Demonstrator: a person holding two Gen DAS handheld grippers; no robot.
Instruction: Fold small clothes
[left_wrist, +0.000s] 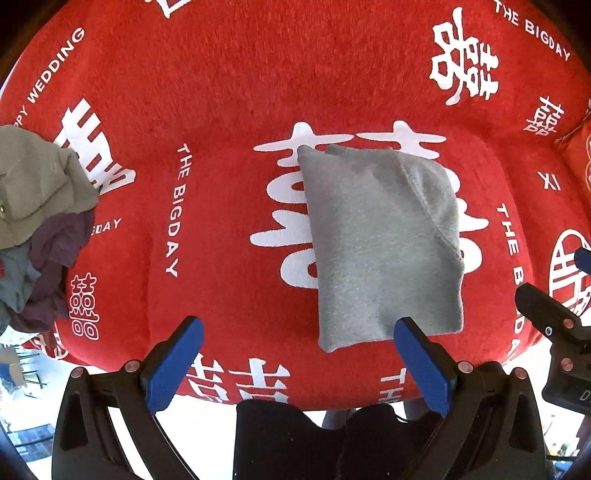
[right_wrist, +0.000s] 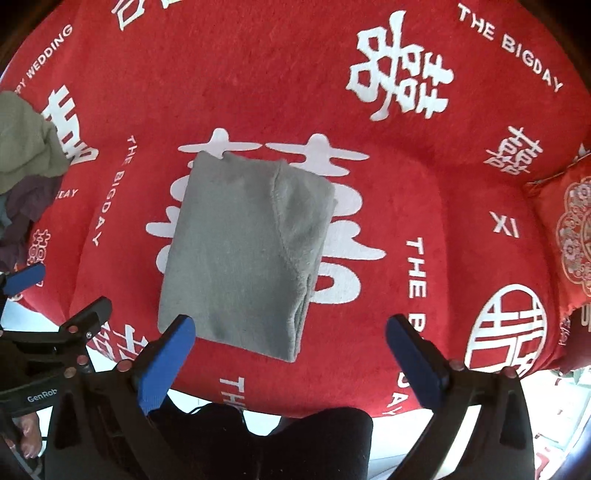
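A grey garment (left_wrist: 380, 243) (right_wrist: 240, 251) lies folded into a neat rectangle on the red plush cover (left_wrist: 221, 92) (right_wrist: 424, 184), with a doubled edge along its right side. My left gripper (left_wrist: 298, 328) hangs open above the garment's near left corner, its blue pads wide apart and nothing pressed between them. My right gripper (right_wrist: 291, 325) is open too, above the garment's near edge and clear of the cloth. In the right wrist view one blue fingertip (right_wrist: 27, 278) of the left gripper shows at the left edge.
A heap of loose clothes (left_wrist: 37, 221) (right_wrist: 26, 155), olive, purple and blue-grey, sits at the cover's left edge. A red embroidered cushion (right_wrist: 565, 229) lies at the right. A person's dark trousers (left_wrist: 295, 443) (right_wrist: 277, 443) fill the bottom, with pale floor beside them.
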